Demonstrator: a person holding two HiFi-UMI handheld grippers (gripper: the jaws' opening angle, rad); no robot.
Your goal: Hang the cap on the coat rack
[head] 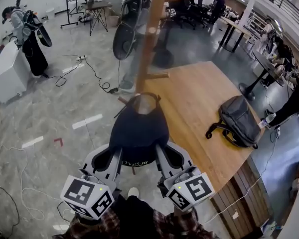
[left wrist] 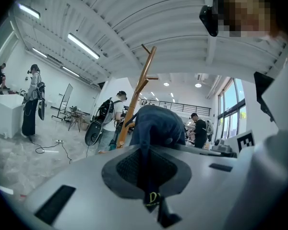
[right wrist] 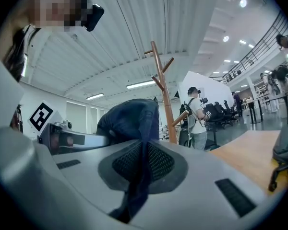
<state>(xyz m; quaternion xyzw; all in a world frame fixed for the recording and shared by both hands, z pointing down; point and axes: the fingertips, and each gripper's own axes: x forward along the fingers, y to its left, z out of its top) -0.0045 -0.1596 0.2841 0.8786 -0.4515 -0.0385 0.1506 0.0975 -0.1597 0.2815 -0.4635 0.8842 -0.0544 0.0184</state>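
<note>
Head view shows the navy cap (head: pixel 138 128) held in the air on the near side of the coat rack (head: pixel 150 39). The left hand-held gripper (head: pixel 111 159) and right hand-held gripper (head: pixel 165 158) each pinch its near rim. It looks light and floppy, so gripping both sides of the rim should keep it open.

Pale stitched lettering on cap (head: pixel 138 128) edge, at 6 o'clock: starts with "D", following letters too small to read. Same "D" legible in left gripper view.

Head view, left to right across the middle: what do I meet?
White box → left gripper → cap → right gripper → backpack lying on the wooden table.
</note>
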